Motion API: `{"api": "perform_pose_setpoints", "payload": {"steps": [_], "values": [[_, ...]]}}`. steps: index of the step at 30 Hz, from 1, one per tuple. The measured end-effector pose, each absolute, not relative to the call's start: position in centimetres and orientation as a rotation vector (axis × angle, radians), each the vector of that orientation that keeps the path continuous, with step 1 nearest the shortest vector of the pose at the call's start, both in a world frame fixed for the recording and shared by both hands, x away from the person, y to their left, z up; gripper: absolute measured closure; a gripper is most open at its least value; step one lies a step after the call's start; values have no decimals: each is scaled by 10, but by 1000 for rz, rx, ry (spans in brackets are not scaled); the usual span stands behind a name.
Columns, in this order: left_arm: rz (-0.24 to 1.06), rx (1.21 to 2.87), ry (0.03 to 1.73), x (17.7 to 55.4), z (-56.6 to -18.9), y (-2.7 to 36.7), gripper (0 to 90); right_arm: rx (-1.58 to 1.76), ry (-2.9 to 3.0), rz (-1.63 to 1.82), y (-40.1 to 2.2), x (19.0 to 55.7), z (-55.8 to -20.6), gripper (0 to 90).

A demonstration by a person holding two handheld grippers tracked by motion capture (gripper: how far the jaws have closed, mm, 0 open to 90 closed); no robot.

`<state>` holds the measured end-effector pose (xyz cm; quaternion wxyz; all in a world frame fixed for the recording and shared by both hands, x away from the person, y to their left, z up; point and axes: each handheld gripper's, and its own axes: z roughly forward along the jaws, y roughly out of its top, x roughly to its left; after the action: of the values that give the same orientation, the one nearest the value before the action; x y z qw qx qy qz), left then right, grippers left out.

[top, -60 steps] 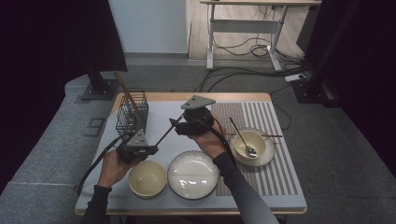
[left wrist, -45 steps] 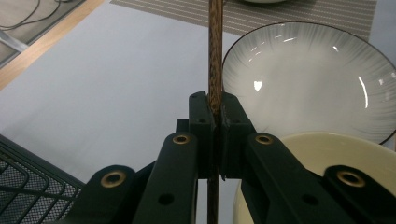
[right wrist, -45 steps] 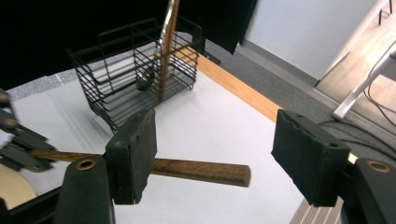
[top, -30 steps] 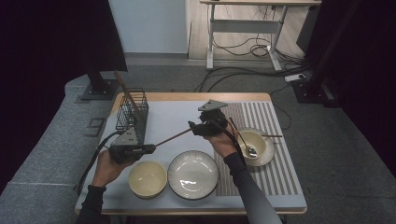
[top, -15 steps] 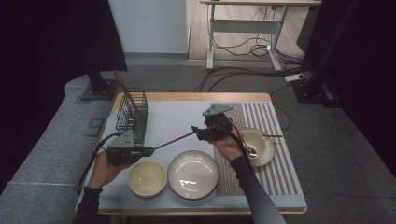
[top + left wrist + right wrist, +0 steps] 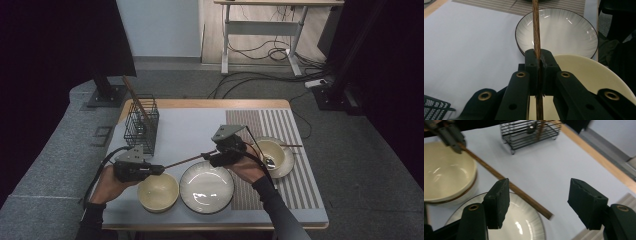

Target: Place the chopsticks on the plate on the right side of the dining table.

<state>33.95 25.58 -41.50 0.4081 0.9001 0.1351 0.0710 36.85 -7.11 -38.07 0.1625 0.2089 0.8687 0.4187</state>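
From above, the left gripper (image 6: pixel 156 170) sits at the near left of the table (image 6: pixel 190 127), its jaws clamped tight on one end of a brown chopstick (image 6: pixel 185 161). That stick runs level from those fingertips toward the right gripper (image 6: pixel 205 156), and its far end lies just short of that gripper's fingertips. Right below the left gripper's fingertips stands a cream bowl (image 6: pixel 158 192); a white ribbed plate (image 6: pixel 206 187) lies beneath the chopstick's free half and under the right gripper. Behind the left gripper, well apart from its fingers, a black wire basket (image 6: pixel 141 123) stands with another stick leaning out of it. Past the right hand, on a striped mat (image 6: pixel 287 125), rests a second cream bowl (image 6: pixel 272 156) with a spoon in it.

Along the left gripper's own jaws, the two pads (image 6: pixel 532 65) are pressed together with the chopstick (image 6: pixel 536 27) pinched between them; it rises straight out from the fingertips and crosses over the white plate (image 6: pixel 564 32). The cream bowl's rim (image 6: pixel 589 75) curves just to the right of the jaws.

Seen from the right gripper, the two pads (image 6: pixel 499 202) stand well apart with nothing gripped, though they have just been closing a little. The chopstick's free end (image 6: pixel 541 211) lies in the gap, nearer the left pad, touching neither that I can tell. Beyond the fingertips, the left gripper (image 6: pixel 452 137) holds the stick's other end above the cream bowl (image 6: pixel 444 175); the wire basket (image 6: pixel 531 132) stands farther off.
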Motion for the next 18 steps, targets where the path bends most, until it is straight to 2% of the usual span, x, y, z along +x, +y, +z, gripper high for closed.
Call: {"api": "perform_pose_setpoints", "payload": {"steps": [8, 15, 18], "values": [[138, 2275, 308, 338, -412, 255, 856, 485, 2579, 1129, -53, 364, -391, 363], [141, 2311, 287, 338, -411, 250, 856, 410, 2652, 1079, -45, 363, -397, 476], [139, 2307, 276, 337, -410, 249, 855, 384, 2671, 1070, -45, 362, -398, 495]]}}
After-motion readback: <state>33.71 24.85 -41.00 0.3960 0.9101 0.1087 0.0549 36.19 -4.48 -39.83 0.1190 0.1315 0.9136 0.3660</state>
